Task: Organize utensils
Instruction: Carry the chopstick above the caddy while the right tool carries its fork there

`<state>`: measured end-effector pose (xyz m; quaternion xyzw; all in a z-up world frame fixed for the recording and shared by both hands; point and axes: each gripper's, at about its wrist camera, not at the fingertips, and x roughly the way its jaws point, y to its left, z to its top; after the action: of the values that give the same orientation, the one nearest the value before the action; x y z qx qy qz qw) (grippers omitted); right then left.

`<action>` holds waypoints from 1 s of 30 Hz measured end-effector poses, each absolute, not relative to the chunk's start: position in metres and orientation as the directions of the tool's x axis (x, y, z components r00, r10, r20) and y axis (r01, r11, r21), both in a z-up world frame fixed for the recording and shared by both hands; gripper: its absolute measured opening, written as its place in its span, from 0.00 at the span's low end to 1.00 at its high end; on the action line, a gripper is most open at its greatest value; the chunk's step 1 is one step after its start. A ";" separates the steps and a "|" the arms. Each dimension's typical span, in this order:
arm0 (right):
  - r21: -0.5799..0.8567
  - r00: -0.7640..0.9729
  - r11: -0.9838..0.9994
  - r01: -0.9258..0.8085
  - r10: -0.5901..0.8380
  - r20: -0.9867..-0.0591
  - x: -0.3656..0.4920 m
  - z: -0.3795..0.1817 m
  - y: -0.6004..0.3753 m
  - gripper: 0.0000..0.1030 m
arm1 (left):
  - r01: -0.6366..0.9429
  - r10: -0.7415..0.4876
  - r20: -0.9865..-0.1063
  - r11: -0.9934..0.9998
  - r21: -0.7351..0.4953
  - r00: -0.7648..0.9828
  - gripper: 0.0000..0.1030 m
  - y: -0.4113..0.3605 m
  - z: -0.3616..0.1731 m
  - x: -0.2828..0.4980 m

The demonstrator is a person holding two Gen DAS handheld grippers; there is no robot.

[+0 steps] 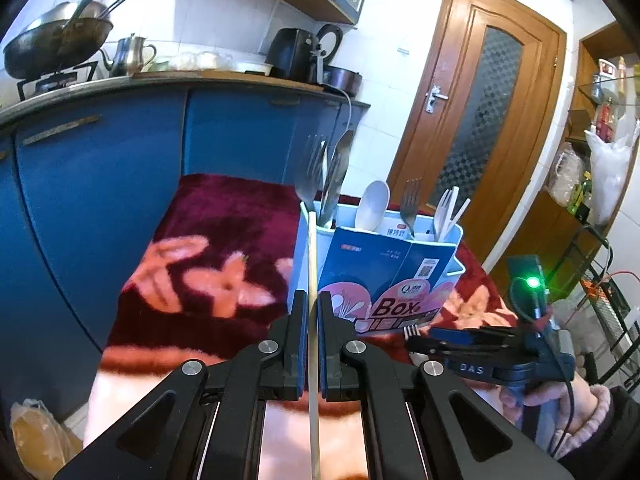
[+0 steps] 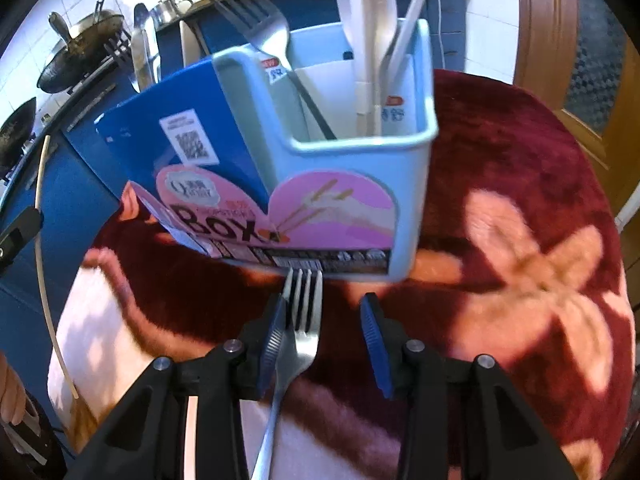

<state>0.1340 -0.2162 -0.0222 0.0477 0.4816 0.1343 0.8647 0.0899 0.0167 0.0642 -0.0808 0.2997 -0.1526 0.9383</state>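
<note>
My left gripper (image 1: 313,300) is shut on a thin pale chopstick (image 1: 312,256), which points up towards the left end of the light blue utensil holder (image 1: 456,240). The holder stands on the red floral cloth with a blue "Box" carton (image 1: 384,264) around its front. It holds metal forks, a white spoon and white plastic utensils. In the right wrist view my right gripper (image 2: 324,308) stands open just in front of the holder (image 2: 408,184). A metal fork (image 2: 306,320) lies between its fingers, against the left pad and apart from the right one. The chopstick (image 2: 42,264) shows at the far left.
The red floral cloth (image 1: 224,216) covers the table. Blue kitchen cabinets (image 1: 100,184) with a wok and a kettle on the counter stand behind it. A wooden door (image 1: 480,112) is at the back right, and shelves with bags are at the right.
</note>
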 end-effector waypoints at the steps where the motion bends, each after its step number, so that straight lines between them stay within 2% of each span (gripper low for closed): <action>1: 0.220 0.501 0.956 -0.193 0.289 -0.816 0.135 -0.023 -0.216 0.43 | 0.244 -0.340 -0.532 0.939 -0.244 0.776 0.04 0.016 0.065 0.090; 3: 0.232 0.509 0.952 -0.202 0.304 -0.805 0.135 -0.023 -0.216 0.42 | 0.252 -0.345 -0.521 0.937 -0.244 0.780 0.04 0.015 0.068 0.089; 6: 0.259 0.523 0.945 -0.201 0.327 -0.787 0.132 -0.023 -0.220 0.17 | 0.257 -0.350 -0.511 0.935 -0.245 0.785 0.04 0.013 0.072 0.088; 7: 0.287 0.523 0.936 -0.202 0.351 -0.776 0.131 -0.023 -0.226 0.11 | 0.259 -0.352 -0.507 0.934 -0.245 0.787 0.04 0.012 0.073 0.087; 11: 0.332 0.552 0.920 -0.206 0.390 -0.737 0.118 -0.017 -0.231 0.06 | 0.262 -0.353 -0.488 0.933 -0.246 0.799 0.04 0.011 0.078 0.084; 12: 0.337 0.561 0.917 -0.212 0.397 -0.726 0.114 -0.014 -0.231 0.02 | 0.261 -0.352 -0.484 0.933 -0.246 0.801 0.04 0.011 0.079 0.084; 21: 0.352 0.687 0.895 -0.273 0.438 -0.581 0.066 0.032 -0.232 0.02 | 0.258 -0.350 -0.448 0.932 -0.254 0.823 0.04 0.008 0.087 0.084; 30: 0.271 0.820 0.927 -0.258 0.359 -0.446 0.041 0.083 -0.236 0.02 | 0.264 -0.345 -0.389 0.932 -0.249 0.854 0.04 0.000 0.110 0.095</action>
<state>0.0411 -0.2361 0.0835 0.0998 0.2524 0.1626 0.9486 0.0949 -0.0001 0.1096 -0.0937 0.2183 -0.1589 0.9583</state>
